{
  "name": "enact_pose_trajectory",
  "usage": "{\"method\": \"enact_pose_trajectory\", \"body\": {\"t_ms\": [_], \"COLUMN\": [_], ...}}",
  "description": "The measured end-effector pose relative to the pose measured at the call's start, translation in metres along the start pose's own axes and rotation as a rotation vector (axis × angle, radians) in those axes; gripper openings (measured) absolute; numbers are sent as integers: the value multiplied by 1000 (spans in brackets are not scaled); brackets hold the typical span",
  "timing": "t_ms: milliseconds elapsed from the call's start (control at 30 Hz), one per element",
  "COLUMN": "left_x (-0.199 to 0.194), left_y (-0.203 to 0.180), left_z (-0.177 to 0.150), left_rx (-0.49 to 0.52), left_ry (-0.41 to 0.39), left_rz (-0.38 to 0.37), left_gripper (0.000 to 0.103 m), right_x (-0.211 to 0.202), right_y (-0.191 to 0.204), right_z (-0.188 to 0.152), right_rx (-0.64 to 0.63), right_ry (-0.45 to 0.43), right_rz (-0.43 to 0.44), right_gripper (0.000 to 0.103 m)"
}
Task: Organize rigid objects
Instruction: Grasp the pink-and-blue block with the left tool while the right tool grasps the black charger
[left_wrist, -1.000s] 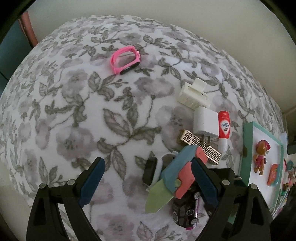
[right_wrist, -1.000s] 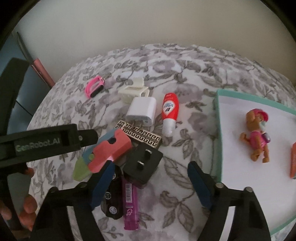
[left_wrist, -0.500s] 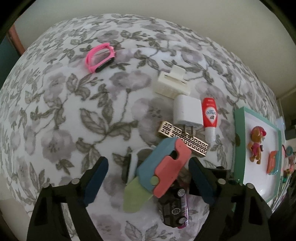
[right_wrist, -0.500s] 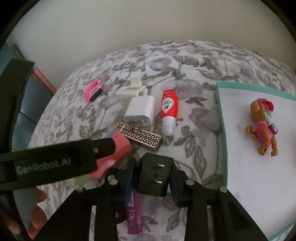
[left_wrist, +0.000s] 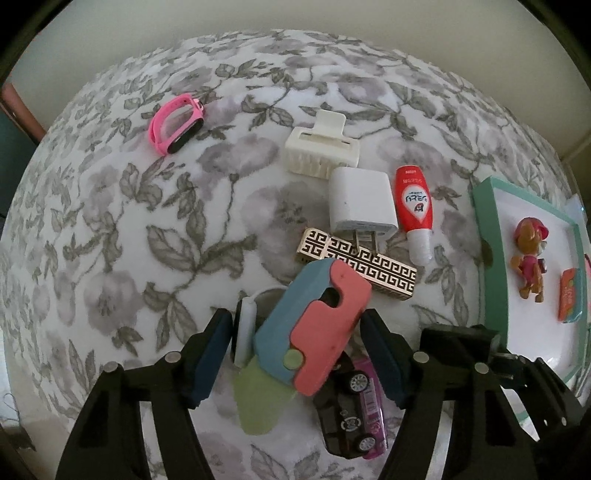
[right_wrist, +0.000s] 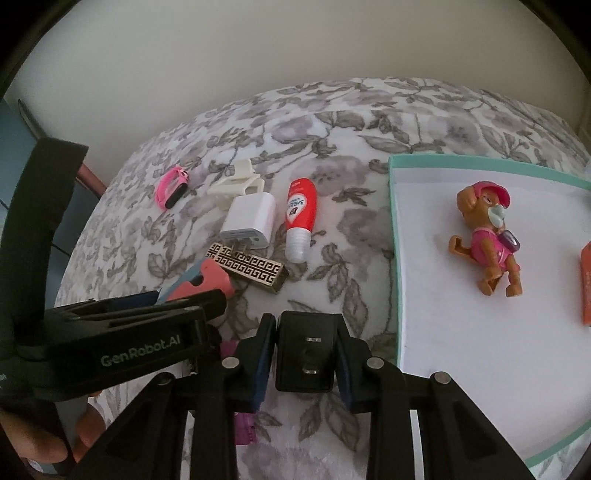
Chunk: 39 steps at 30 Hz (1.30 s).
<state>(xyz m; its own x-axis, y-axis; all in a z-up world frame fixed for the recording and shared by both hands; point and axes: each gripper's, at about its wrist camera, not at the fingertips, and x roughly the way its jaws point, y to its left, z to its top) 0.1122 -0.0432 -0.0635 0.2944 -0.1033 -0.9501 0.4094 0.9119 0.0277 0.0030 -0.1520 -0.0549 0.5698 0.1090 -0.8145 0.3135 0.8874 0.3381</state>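
Note:
My left gripper (left_wrist: 297, 354) points down over a blue, pink and green toy knife (left_wrist: 314, 325) that lies between its closing jaws. The pads stand close beside it, not pressing. A white and black band (left_wrist: 243, 332) lies just inside the left pad. A black toy car (left_wrist: 347, 410) and a purple item (left_wrist: 373, 406) lie under the knife. My right gripper (right_wrist: 304, 354) is closing on a black plug adapter (right_wrist: 306, 354), with both pads against its sides. A teal-rimmed white tray (right_wrist: 395, 236) to its right holds a dog figure (right_wrist: 487, 236).
On the floral cloth lie a pink wristband (left_wrist: 175, 127), a cream hair claw (left_wrist: 321, 151), a white charger (left_wrist: 362, 203), a red bottle (left_wrist: 413, 206) and a gold patterned bar (left_wrist: 362, 266). An orange item (right_wrist: 585, 284) lies in the tray. A hand (right_wrist: 37, 443) holds the left gripper.
The right jaws shut on the black plug adapter and drew it out of the pile. The left gripper slid over the toy knife and its jaws narrowed around it.

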Motion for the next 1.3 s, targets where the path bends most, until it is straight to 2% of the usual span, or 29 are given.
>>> {"method": "enact_pose_trajectory", "body": {"t_ms": [333, 800, 1000, 1300], "left_x": [12, -8, -5, -8], "left_y": [-7, -12, -7, -5], "left_z": [4, -2, -7, -26], "left_rx": [29, 55, 47, 51], "left_ry": [-16, -50, -13, 33], "left_rz": [49, 66, 84, 103], "left_gripper": [72, 64, 63, 63], "right_x": [4, 2, 0, -1], "right_y": [-2, -3, -8, -5], "right_z": [-3, -5, -7, -12], "right_rx": [3, 20, 51, 33], "right_ry": [18, 27, 35, 45], "right_rz": [24, 44, 59, 48], "right_gripper": [31, 31, 31, 31]}}
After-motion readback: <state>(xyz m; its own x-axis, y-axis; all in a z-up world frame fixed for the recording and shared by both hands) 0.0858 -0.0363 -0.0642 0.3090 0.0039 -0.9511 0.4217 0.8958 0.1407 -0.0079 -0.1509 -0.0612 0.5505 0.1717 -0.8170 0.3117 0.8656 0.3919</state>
